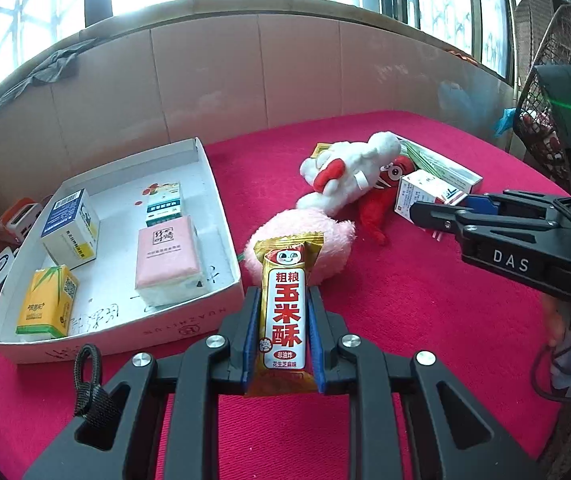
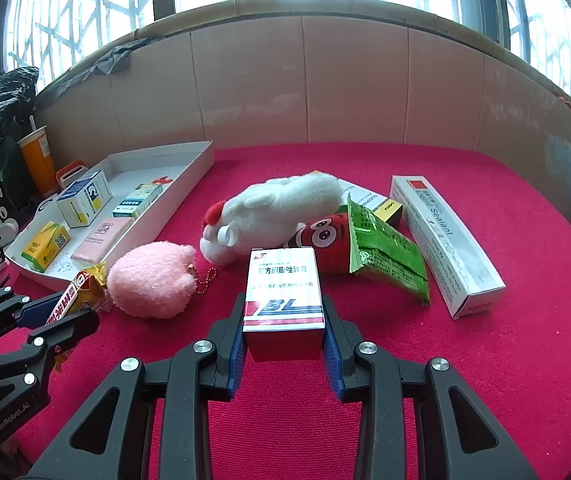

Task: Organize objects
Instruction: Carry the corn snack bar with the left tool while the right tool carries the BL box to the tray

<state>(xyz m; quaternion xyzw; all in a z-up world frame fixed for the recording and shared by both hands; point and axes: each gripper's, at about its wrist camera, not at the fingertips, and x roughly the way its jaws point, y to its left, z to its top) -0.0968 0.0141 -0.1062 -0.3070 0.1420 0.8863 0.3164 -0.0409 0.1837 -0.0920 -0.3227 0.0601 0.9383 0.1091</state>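
Both tools loaded over red tabletop (image 2: 365, 380).
Left tool (image 1: 283, 296) clamped on snack bar (image 1: 285, 312); right tool (image 2: 283, 304) clamped on ointment box (image 2: 283, 296); tray (image 1: 221, 216) at left.

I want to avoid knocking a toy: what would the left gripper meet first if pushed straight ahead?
Probably the pink plush, lying just beyond the snack bar held by the left gripper; depth is uncertain.
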